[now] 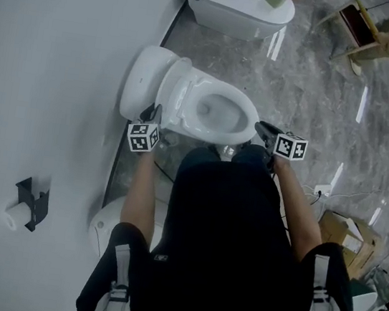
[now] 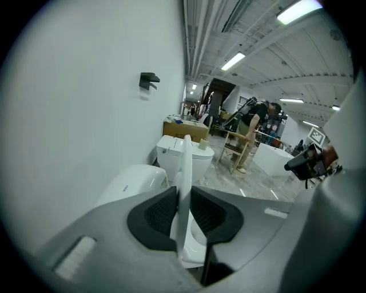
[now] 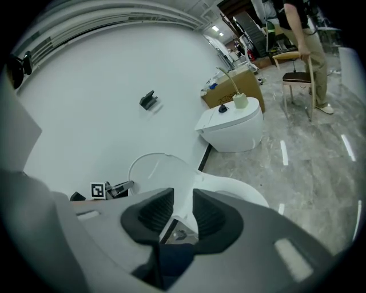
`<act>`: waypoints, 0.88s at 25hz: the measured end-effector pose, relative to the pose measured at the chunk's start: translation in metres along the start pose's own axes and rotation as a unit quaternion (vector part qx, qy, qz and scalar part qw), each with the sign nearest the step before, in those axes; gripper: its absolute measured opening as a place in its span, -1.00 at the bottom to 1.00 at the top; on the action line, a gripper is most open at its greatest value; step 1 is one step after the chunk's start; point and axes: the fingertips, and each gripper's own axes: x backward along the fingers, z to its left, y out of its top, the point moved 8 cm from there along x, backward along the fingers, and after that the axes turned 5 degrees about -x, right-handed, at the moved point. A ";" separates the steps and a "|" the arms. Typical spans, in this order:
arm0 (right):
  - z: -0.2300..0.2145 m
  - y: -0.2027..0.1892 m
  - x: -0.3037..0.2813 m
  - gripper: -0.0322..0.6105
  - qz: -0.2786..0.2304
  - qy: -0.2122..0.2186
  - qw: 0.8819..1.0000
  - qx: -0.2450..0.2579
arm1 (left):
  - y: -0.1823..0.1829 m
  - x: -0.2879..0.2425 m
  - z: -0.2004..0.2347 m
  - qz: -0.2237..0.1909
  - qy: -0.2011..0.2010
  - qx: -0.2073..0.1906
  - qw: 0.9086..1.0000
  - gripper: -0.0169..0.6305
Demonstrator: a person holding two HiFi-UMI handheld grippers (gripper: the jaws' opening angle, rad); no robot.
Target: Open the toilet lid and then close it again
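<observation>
With the left gripper (image 2: 184, 213) clamped on the upright toilet lid (image 2: 185, 166) between its fingers and the right gripper (image 3: 183, 209) pinching the toilet's front rim (image 3: 220, 186), the lid is probably best swung slowly, without twisting.

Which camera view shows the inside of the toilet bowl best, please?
The head view: it looks down into the open bowl. The left gripper view shows only a sliver behind the upright lid; the right gripper view shows just its rim.

A bathroom-fixture showroom hall — several toilets (image 1: 238, 9) on marble floor (image 1: 312, 96), strip lights (image 2: 234, 60) overhead.
</observation>
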 end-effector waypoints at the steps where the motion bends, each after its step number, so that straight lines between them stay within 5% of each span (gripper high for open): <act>1: -0.001 0.000 0.002 -0.57 0.000 -0.003 1.000 0.004 | 0.000 0.000 0.004 -0.001 0.003 0.008 1.000 -0.70; 22: 0.012 0.000 -0.001 -0.57 0.017 -0.002 1.000 0.012 | -0.009 -0.004 0.071 0.026 0.028 0.066 0.997 -0.73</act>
